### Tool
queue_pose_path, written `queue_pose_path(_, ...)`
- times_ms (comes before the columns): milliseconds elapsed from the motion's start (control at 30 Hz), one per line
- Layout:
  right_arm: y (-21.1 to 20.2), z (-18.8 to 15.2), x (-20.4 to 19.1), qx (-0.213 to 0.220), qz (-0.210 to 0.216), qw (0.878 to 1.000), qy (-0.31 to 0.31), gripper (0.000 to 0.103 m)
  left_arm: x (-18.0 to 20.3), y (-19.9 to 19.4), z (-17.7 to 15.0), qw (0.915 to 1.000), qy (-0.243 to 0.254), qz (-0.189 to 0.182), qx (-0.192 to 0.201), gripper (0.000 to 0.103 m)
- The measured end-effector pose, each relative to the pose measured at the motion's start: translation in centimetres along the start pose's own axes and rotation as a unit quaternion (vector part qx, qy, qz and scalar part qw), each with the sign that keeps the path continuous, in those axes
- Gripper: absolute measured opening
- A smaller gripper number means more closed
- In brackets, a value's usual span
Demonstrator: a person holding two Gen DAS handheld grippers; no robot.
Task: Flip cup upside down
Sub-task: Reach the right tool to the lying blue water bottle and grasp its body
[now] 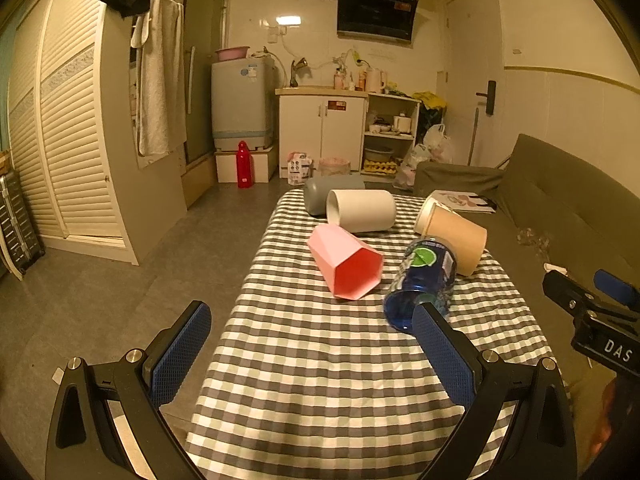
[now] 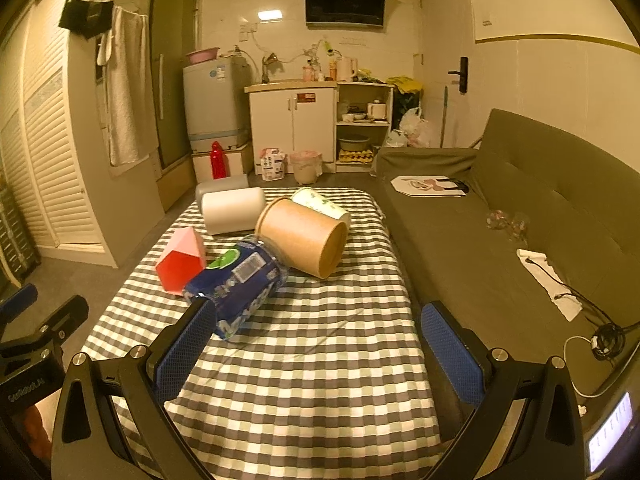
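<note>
Left tongs (image 1: 308, 332): spread wide, empty, hovering over the near end of the checked desk (image 1: 320, 380). Pink faceted cup (image 1: 346, 264): on its side, left of centre; long axis runs from far-left to near-right, open mouth turned toward the near-right, narrower base away; not touching its neighbours as far as the left wrist view shows. Grey cup (image 1: 316, 196): on its side at the far edge, closed base to the left, partly hidden behind the white cup (image 1: 362, 211), which lies with its mouth to the left and long axis across the desk. Blue printed cup (image 1: 424, 280): translucent, on its side, axis running near to far, mouth nearest the tongs, just beside the pink cup and apparently against the tan cup. Tan paper cup (image 1: 456, 240): on its side, long axis slanting from far-left to near-right. Patterned paper cup (image 2: 320, 204): behind the tan one, partly hidden. Right tongs (image 2: 318, 332): spread, empty, near the blue printed cup. Handling note, as judgement: no cup is yet grasped and which one is meant cannot be told; the blue printed cup lies closest. Close across the wall at mid-length, square to the long axis, lift clear of the neighbours, rotate until the mouth faces down, then set the rim flat on the cloth; thin walls may buckle under a hard squeeze.
</note>
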State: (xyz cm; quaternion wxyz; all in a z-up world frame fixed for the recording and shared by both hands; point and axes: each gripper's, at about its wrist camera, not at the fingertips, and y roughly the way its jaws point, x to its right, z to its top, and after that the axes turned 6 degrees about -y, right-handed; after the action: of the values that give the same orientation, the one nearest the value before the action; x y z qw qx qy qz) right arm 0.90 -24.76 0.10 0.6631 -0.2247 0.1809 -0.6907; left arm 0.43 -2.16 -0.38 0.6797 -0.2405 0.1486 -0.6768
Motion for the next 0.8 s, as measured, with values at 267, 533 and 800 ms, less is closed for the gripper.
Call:
queue_pose_path(267, 1.4, 1.5, 2.8, -0.022, 0.004, 1.0, 0.015, 0.103, 2.2, 2.0, 0.6, 0.9996, 0.003, -0.013, -0.026, 0.103)
queue_pose_path(533, 5.6, 3.1, 3.8, -0.109, 0.049, 0.991, 0.058, 0.103, 2.5, 4.4, 0.7, 0.9985, 0.017, 0.013, -0.05, 0.103)
queue_pose_path(800, 9.5, 4.5, -0.3, -0.169, 0.082, 0.981, 0.041, 0.103, -0.5, 7.0, 1.6, 0.9961, 0.023, 0.047, -0.071, 0.103)
